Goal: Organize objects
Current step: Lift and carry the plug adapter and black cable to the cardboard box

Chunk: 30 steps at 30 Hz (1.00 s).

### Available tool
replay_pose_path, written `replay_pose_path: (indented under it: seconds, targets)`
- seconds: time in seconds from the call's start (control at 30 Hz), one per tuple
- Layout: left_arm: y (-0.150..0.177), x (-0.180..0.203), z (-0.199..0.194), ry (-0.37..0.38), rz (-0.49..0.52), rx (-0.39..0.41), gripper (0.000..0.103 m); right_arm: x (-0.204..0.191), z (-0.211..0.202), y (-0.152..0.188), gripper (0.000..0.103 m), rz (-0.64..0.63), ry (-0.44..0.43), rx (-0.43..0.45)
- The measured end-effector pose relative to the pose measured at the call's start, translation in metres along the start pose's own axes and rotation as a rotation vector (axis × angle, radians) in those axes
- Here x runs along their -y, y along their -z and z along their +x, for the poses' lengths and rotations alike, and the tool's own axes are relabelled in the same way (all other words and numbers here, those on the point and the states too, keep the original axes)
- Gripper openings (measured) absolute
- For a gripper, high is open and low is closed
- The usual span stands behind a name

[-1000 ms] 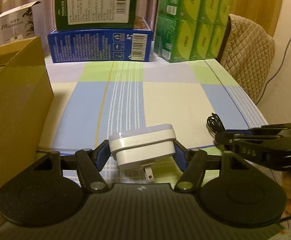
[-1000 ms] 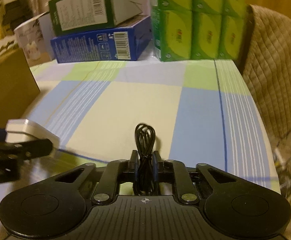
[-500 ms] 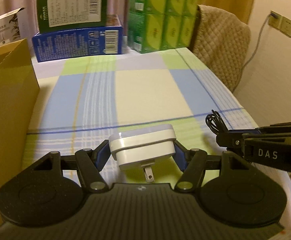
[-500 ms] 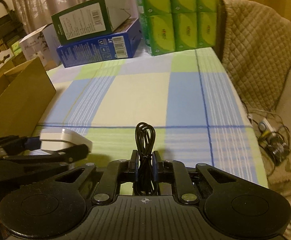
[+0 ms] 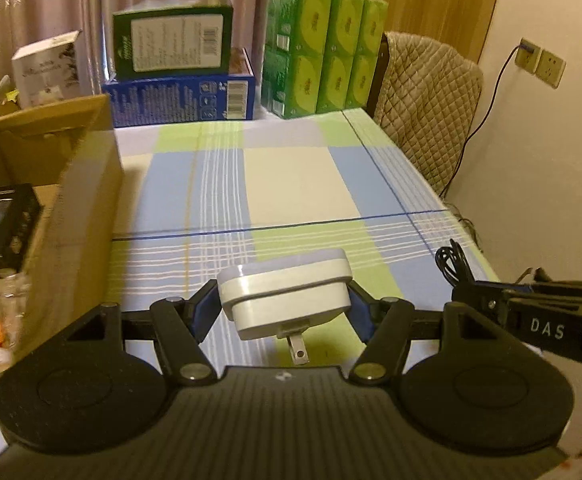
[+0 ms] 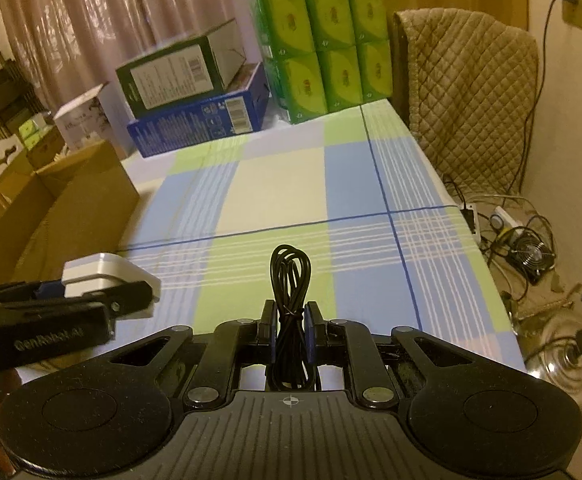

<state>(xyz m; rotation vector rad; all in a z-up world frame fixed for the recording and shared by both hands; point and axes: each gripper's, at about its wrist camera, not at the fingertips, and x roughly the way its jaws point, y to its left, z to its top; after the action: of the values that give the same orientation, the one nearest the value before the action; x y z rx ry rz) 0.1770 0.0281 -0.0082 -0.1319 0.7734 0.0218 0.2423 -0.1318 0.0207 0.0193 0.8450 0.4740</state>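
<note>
**Both grippers loaded above the checked table**

Left wrist view: your left gripper had its fingers clamped on the white charger, prongs pointing back toward the camera. The cardboard box stood left of the fingers, the right gripper to their right.

Right wrist view: your right gripper pinched the coiled black cable between narrow fingers, its loop rising past the fingertips over the checked tablecloth.

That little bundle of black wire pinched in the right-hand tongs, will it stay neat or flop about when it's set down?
The coiled black cable looks thin and probably light, so its free loops likely sag. A thin tie around its middle should keep the coil together. The right tongs pinch it at that waist, so it probably won't slip, though the loops may spring sideways once released.
</note>
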Motion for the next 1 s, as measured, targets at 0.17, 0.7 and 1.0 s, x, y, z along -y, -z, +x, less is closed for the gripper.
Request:
replay_pose_path:
  seconds: [0.17, 0.7, 1.0]
  targets:
    - [0.004, 0.005, -0.042, -0.006, 0.028, 0.009, 0.062, -0.022, -0.033, 0.006, 0.010, -0.030, -0.010, 0.023]
    - [0.017, 0.002, -0.123, 0.002, 0.021, 0.052, 0.062, -0.058, -0.099, 0.018, 0.010, -0.063, -0.039, 0.084]
    - [0.020, -0.003, -0.141, 0.000, 0.035, 0.062, 0.062, -0.069, -0.109, 0.023, 0.010, -0.080, -0.061, 0.083]
